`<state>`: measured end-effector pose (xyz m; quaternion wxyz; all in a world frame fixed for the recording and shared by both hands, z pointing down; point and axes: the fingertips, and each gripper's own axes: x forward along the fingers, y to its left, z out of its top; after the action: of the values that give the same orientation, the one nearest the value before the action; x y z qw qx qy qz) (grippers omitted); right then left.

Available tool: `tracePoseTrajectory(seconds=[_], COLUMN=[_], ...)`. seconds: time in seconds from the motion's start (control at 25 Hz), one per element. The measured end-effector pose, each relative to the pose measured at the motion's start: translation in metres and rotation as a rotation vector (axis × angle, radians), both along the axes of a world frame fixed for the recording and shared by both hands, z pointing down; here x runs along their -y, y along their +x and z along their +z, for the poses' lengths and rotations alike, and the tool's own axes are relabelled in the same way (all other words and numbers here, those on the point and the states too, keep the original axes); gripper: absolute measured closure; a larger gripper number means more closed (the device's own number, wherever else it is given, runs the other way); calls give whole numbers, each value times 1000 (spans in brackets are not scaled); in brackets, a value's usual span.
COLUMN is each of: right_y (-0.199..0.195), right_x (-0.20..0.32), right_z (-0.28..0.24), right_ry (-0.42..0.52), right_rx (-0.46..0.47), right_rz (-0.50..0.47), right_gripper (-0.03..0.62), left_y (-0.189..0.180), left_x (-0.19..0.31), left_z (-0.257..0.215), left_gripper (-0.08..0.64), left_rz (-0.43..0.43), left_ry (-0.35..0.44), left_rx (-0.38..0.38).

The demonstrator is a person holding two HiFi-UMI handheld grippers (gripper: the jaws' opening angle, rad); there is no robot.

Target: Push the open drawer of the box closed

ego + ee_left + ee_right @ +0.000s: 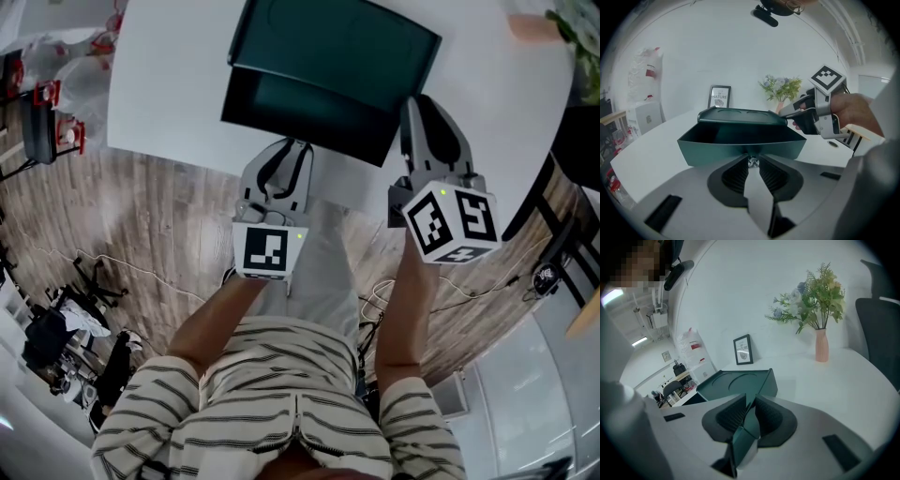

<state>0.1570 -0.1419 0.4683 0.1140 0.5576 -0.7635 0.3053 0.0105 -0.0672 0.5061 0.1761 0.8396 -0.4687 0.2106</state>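
The left tongs point(752, 165) are pinching narrowly around the small clear knob point(752, 161) on the front wall of the drawer point(740, 146), with the pads sitting close on either side of it. The drawer is standing pulled out of the dark green box point(352, 47) toward the person, and from the left gripper view its inside is showing only shadowed dark walls. The box is resting on the white counter point(169, 75) near the front edge, its flat top carrying two shallow round recesses. At the box's right side, the right tongs point(750, 401) are closing narrowly on the box's near corner, whose green edge is running straight between the two pads. In the head view the two tongs are sitting side by side, the left one at the drawer front and the right one reaching further in alongside the box. Behind the box a small picture frame point(743, 349) is leaning against the wall, and further right a pink vase point(821, 345) is holding flowers point(811, 296), well apart from the box.
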Motion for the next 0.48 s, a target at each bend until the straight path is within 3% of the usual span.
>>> tracePoseTrajectory(seconds=[0.48], right_y=[1], right_x=[0], right_z=[1], right_ry=[-6], right_rx=[12], right_rz=[-5], right_gripper=[518], left_y=[5], left_x=[11], left_z=[0], left_gripper=[488], left_rz=[14], left_ry=[16], left_rx=[-3])
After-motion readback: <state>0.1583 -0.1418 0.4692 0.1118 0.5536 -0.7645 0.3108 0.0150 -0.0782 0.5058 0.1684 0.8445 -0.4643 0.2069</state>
